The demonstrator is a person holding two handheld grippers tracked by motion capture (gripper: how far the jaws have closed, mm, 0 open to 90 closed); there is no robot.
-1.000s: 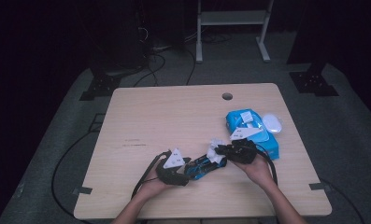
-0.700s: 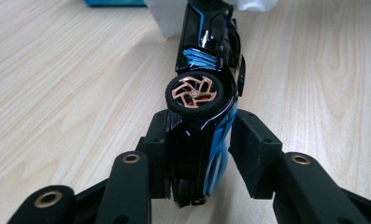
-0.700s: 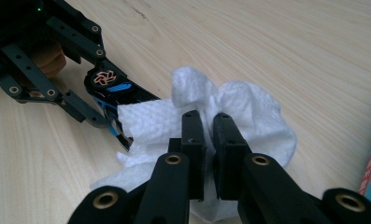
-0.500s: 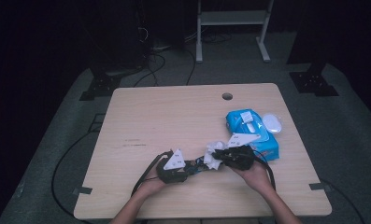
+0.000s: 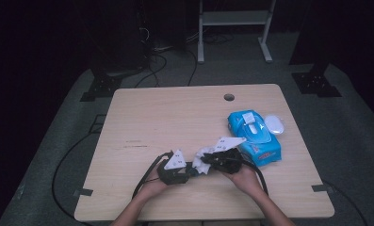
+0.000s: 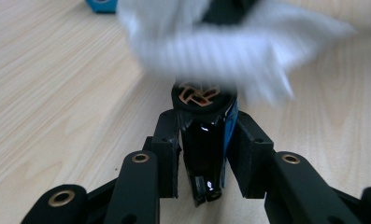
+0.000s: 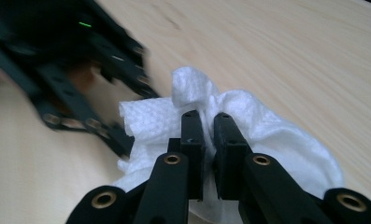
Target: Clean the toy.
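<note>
We clamp the left gripper point(image 6: 204, 154) on a small, glossy, slippery black bottle point(image 6: 203, 140) at mid-body, while the right gripper point(image 7: 210, 140), just ahead, pinches the soft, light wet wipe point(image 7: 267, 135).

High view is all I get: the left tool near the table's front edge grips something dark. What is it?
Observer: The left tool has just been closing its jaws and now clamps a small glossy black bottle whose cap carries a copper-coloured emblem.
Operator: And the white lump at the right tool, is it held or just lying there?
Observer: Held. It is a crumpled white wipe, pinched between that tool's shut jaws.
</note>
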